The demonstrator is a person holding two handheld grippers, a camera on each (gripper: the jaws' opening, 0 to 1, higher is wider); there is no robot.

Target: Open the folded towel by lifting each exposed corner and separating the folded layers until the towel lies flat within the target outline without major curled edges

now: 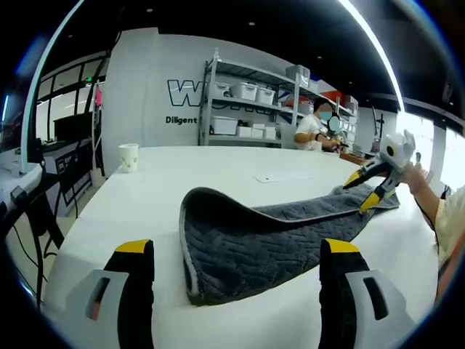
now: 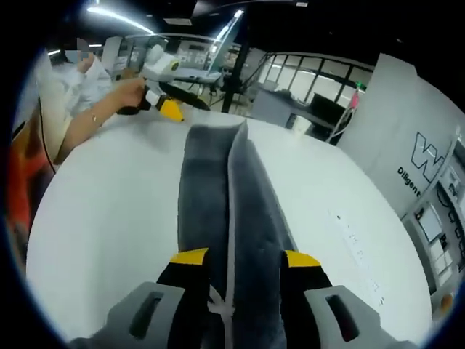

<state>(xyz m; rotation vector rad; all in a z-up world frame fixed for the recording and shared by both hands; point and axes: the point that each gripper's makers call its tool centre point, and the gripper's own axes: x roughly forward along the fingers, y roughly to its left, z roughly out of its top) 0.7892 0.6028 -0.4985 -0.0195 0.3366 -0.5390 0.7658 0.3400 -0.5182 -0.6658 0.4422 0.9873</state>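
Observation:
A dark grey towel (image 1: pixel 254 243) lies folded lengthwise on the white table (image 1: pixel 109 218), its near end curled up in a loop. My left gripper (image 1: pixel 237 251) stands open just short of that end, nothing between its jaws. At the towel's far end my right gripper (image 1: pixel 363 190) grips the slightly raised edge. In the right gripper view the towel (image 2: pixel 218 196) runs away as a long strip with a pale ridge down its middle, and my right gripper (image 2: pixel 245 258) is shut on its near end. The left gripper (image 2: pixel 178 105), held in a hand, sits at the far end.
A paper cup (image 1: pixel 128 156) stands at the table's far left. A sheet of paper (image 1: pixel 280 177) lies beyond the towel. Metal shelves with boxes (image 1: pixel 247 102) line the back wall, and a person (image 1: pixel 312 131) sits there. A person's arm (image 2: pixel 94 116) reaches over the table.

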